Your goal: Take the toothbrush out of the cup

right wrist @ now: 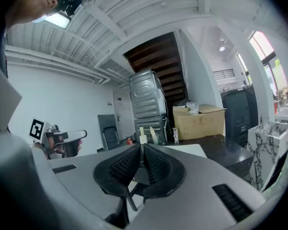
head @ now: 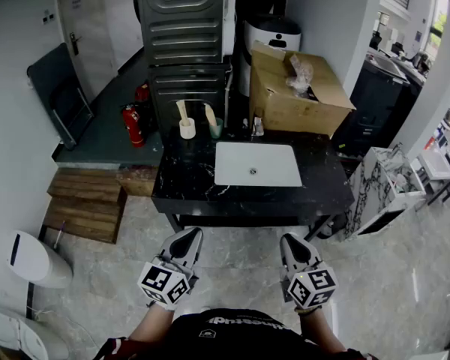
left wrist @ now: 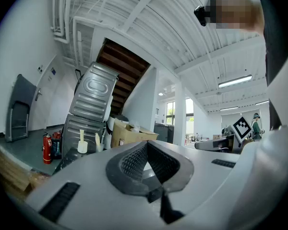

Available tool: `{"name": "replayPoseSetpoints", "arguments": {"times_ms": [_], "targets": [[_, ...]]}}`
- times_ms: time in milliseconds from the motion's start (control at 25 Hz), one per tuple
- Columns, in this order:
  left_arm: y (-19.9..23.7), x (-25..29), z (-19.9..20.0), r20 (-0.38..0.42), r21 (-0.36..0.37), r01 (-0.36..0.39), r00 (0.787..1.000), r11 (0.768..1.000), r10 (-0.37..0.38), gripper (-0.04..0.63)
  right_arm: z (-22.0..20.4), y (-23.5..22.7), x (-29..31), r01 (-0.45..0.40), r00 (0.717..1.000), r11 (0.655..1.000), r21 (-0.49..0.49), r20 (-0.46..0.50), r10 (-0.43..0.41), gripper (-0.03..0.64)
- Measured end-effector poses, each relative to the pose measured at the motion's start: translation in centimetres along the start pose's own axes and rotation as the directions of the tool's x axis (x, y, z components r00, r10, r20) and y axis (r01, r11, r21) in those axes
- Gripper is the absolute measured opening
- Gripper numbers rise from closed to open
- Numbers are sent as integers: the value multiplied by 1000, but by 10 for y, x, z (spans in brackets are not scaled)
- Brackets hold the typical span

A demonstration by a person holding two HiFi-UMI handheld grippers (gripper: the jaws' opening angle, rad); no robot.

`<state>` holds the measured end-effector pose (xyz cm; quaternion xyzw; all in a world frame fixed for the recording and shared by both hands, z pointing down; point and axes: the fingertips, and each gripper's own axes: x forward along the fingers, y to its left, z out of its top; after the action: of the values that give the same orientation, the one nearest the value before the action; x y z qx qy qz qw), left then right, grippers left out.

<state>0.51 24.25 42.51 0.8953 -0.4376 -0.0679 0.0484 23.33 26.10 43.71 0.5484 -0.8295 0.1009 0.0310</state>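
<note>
Toothbrush removal has not begun, as I judge it. 1 pale toothbrush [head: 181,110] stands upright in a white cup [head: 187,129], and a second toothbrush [head: 210,115] stands in a green cup [head: 216,129] just beside it. Both are at the back left of the black counter [head: 187,182], behind the white sink [head: 236,163]. Which of the 2 is meant I cannot tell. The left gripper [head: 193,234] and the right gripper [head: 289,238] hang low in front of the person, well apart from the cups. Each has its jaws pressed together with nothing between them. Everything is left to do: reach across the counter, open 1 gripper, close it on a handle, and lift the brush clear of the rim.
</note>
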Motion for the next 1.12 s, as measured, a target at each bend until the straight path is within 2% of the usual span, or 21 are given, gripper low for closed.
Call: {"name": "replayPoseSetpoints", "arguments": {"times_ms": [120, 360, 480, 680, 1120], "targets": [[1, -3, 2, -2, 18, 12, 1000, 1000, -12, 15, 1, 4, -1, 0, 1000, 1000, -5, -3, 0, 38], [11, -14, 0, -1, 6, -1, 1000, 1000, 1, 15, -4, 12, 2, 8, 1000, 1000, -17, -13, -8, 38], [16, -19, 0, -5, 2, -3, 1000, 1000, 3, 15, -1, 17, 2, 26, 1000, 1000, -17, 12, -26, 38], [27, -28, -2, -8, -5, -7, 1000, 1000, 6, 15, -4, 32, 10, -2, 1000, 1000, -29, 17, 3, 37], [76, -50, -5, -11, -18, -12, 1000, 1000, 11, 15, -9, 72, 47, -22, 1000, 1000, -3, 14, 22, 37]]}}
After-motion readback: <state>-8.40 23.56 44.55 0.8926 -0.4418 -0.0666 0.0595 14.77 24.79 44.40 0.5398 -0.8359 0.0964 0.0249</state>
